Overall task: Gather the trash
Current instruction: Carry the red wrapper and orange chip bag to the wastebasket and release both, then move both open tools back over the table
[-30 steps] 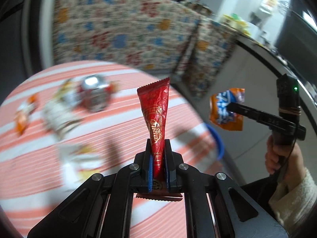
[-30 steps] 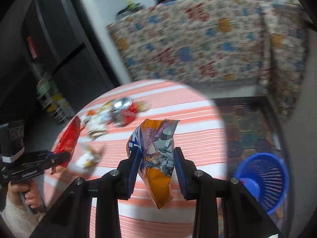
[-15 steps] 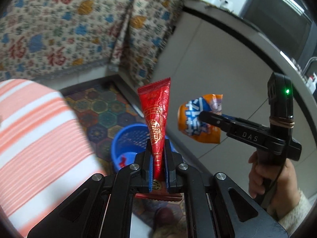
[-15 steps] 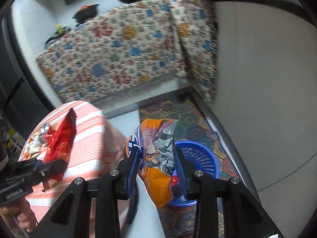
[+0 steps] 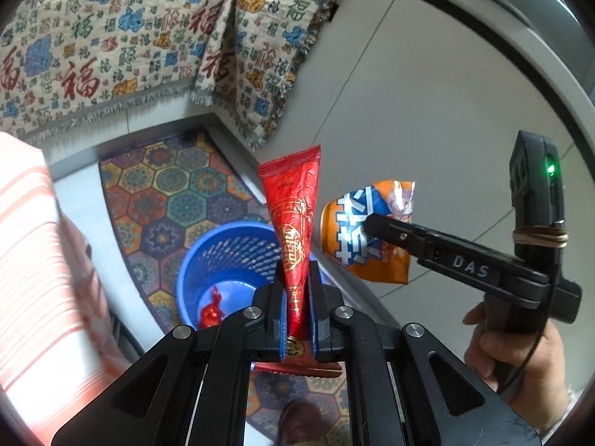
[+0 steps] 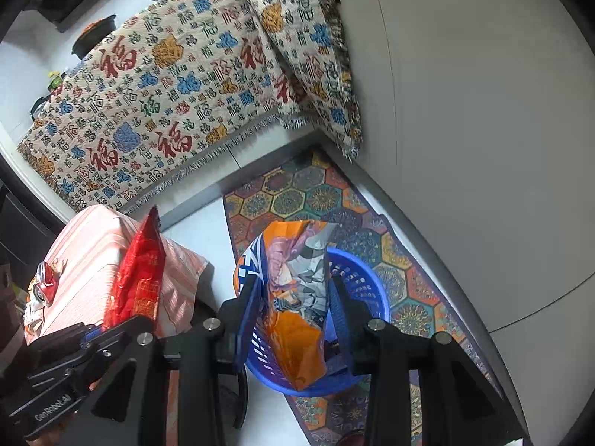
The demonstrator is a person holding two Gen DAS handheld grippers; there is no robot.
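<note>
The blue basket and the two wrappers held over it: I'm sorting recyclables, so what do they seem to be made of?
Blue basket: looks like moulded plastic, with slotted walls and a slight sheen. Red wrapper: probably glossy foil-lined film, creased, with a serrated seal. Orange wrapper: likely crinkled metallised plastic film, given its shiny folds.

A hexagon-patterned rug [image 5: 163, 193] lies on the floor. Behind the rug hangs a fringed character-print cloth [image 6: 156, 89]; left of it, a striped tablecloth [image 5: 26, 245].

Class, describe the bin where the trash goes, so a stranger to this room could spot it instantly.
Find the patterned hexagon rug along the grey wall. On it stands a round blue basket with slotted sides, the only blue container, with a red scrap inside.
</note>
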